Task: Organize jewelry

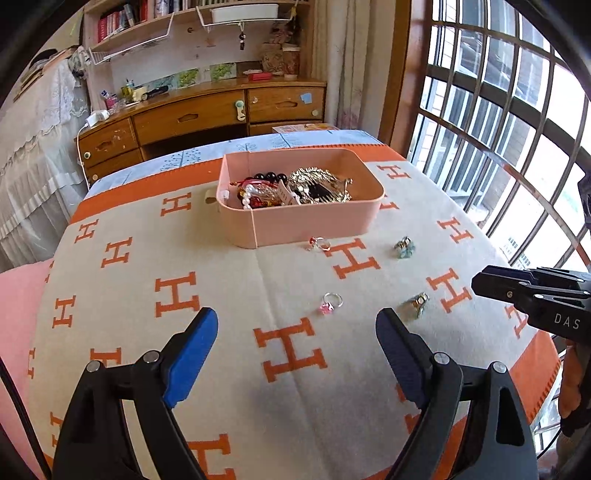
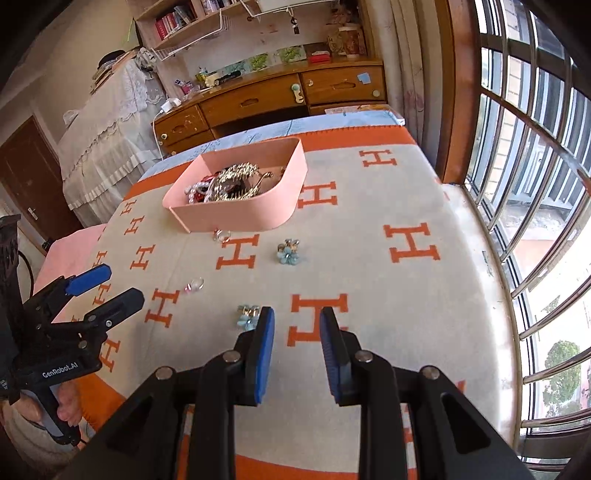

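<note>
A pink box (image 1: 314, 221) (image 2: 240, 216) holding beads, pearls and gold pieces sits on the H-patterned blanket (image 1: 221, 266). Loose on the blanket lie a red-stone ring (image 1: 320, 243) (image 2: 221, 235), a pink-stone ring (image 1: 331, 302) (image 2: 194, 285), a far blue flower piece (image 1: 404, 247) (image 2: 287, 251) and a near blue flower piece (image 1: 418, 304) (image 2: 246, 316). My left gripper (image 1: 297, 321) (image 2: 107, 282) is open and empty, just short of the pink-stone ring. My right gripper (image 2: 297, 321) (image 1: 480, 282) is open and empty, its left finger beside the near flower piece.
A wooden desk with drawers (image 1: 207, 114) and bookshelves (image 1: 147, 22) stand behind the bed. A barred window (image 2: 535, 184) runs along the right. A pink cloth (image 1: 18, 314) lies at the blanket's left edge. A lace-covered object (image 1: 37, 147) stands far left.
</note>
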`<state>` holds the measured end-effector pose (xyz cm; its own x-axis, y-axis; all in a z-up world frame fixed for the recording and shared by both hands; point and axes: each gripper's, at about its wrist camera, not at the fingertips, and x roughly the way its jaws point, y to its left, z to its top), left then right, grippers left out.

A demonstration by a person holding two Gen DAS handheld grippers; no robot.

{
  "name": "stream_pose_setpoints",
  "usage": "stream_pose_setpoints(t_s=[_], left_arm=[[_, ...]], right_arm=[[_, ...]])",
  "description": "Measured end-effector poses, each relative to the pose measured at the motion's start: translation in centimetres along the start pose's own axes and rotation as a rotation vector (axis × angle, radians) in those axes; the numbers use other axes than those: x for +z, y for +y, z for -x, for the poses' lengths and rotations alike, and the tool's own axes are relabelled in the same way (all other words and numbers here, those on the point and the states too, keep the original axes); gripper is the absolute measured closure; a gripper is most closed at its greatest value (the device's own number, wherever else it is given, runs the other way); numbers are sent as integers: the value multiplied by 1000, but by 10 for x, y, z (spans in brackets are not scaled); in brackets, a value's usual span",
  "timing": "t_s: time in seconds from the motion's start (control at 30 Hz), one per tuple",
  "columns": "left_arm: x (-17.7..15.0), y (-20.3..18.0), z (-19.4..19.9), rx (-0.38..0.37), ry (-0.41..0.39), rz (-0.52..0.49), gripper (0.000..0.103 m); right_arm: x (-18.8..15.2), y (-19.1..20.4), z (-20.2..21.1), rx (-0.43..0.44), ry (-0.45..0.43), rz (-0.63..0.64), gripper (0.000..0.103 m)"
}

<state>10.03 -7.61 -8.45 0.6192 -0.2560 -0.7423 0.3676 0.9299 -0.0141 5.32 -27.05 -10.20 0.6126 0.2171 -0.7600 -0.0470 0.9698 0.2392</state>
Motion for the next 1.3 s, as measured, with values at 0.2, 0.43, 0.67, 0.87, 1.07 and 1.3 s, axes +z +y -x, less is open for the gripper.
stream_pose_setpoints(t_s=[0.2, 0.43, 0.67, 0.87, 1.07, 1.3], left_arm=[[-1, -4, -19, -29, 36, -12, 17], [1, -8, -30, -32, 54, -18, 17], [4, -10, -31, -42, 55, -20, 17], [17, -21, -38, -104, 56, -7, 17], [37, -52, -62, -155, 75, -22, 25], [62, -88, -105, -164, 128, 9, 40]], right_arm=[[-15, 18, -23, 70, 49, 70, 77], [-11, 36, -39, 66, 36, 154, 77], [-7, 37, -48, 66, 29, 165, 77], [-7, 29, -47, 72, 15, 141, 82], [-7, -2, -38, 20, -16, 26, 82], [-12, -33, -25, -36, -51, -66, 82]])
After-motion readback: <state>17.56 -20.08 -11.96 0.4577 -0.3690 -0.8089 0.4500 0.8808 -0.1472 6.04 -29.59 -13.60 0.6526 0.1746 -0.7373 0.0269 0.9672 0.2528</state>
